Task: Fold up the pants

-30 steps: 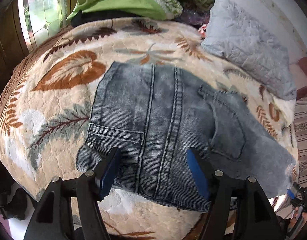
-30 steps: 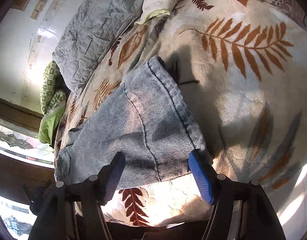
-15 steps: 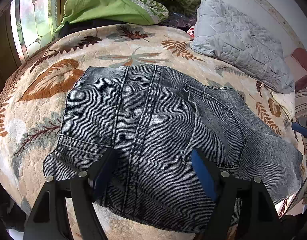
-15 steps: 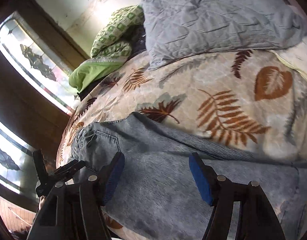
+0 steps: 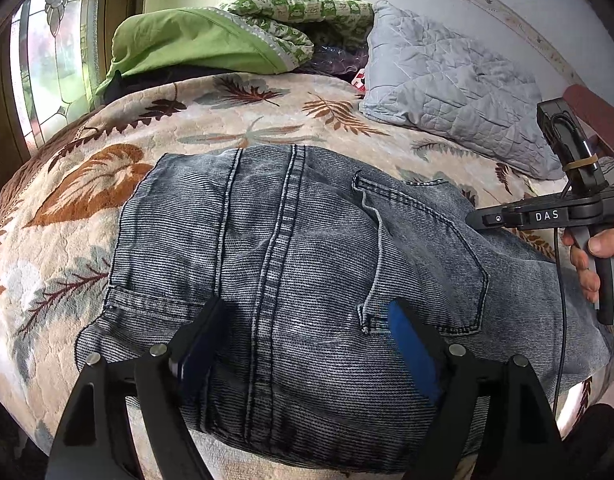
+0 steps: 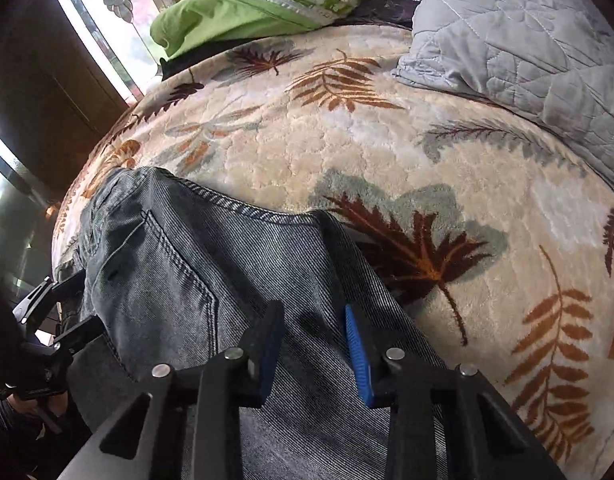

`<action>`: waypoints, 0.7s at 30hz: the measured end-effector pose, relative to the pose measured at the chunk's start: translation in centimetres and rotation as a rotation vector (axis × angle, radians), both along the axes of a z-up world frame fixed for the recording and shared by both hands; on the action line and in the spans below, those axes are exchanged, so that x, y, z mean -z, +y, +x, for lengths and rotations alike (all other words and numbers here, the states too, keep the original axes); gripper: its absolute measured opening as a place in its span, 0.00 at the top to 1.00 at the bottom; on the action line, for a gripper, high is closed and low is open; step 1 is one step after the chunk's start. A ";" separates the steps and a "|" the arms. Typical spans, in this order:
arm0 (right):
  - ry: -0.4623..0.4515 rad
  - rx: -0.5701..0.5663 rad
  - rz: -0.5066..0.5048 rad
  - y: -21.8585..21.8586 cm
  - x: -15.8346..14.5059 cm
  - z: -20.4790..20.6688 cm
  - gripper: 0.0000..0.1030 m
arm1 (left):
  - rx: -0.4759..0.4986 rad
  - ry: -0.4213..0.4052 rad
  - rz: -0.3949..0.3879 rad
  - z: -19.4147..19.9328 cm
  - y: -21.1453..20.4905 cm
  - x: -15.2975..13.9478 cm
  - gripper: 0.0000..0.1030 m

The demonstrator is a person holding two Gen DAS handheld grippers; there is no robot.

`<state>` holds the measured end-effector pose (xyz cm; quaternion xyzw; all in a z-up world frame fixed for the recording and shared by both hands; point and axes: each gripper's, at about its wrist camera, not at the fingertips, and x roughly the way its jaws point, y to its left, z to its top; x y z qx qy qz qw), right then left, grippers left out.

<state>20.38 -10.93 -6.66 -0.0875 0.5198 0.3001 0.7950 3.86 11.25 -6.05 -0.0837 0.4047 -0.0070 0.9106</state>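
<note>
So, one pair of grey denim pants (image 5: 291,264) lies flat on the leaf-print blanket (image 5: 67,216), back side up, two back pockets showing. Far left in my left wrist view I see one stained-glass window (image 5: 47,60). Behind the pants, at the head of the bed: one green cloth (image 5: 195,46), one green-patterned quilt (image 5: 291,4), one grey quilted pillow (image 5: 447,80).

My left gripper (image 5: 307,344) hangs over the near edge of the pants, two fingers spread wide and just been opening further; denim lies below the gap, and I can't tell if the blue pads touch it. Nothing pinched.

At right in the same view I see the other tool side-on, a hand (image 5: 599,256) on its handle, over the right part of the pants.

My right gripper (image 6: 313,344) sits over the denim beside one pocket, jaws just been closing, now narrow but with a visible gap. Fabric runs under that gap; I can't tell if any is caught between the two pads. The left tool shows at far left of this view.
</note>
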 end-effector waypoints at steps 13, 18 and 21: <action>-0.142 0.025 -0.154 0.9 -1.2 0.8 0.98 | 0.012 -0.011 0.029 0.0 -0.4 0.1 0.17; -0.116 0.054 -0.174 1.4 1.2 1.4 0.98 | 0.010 -0.021 0.014 -0.1 -0.3 -0.3 0.17; -0.126 0.082 -0.124 0.8 1.3 1.2 0.96 | 0.017 -0.017 0.028 0.0 -0.5 -0.1 0.16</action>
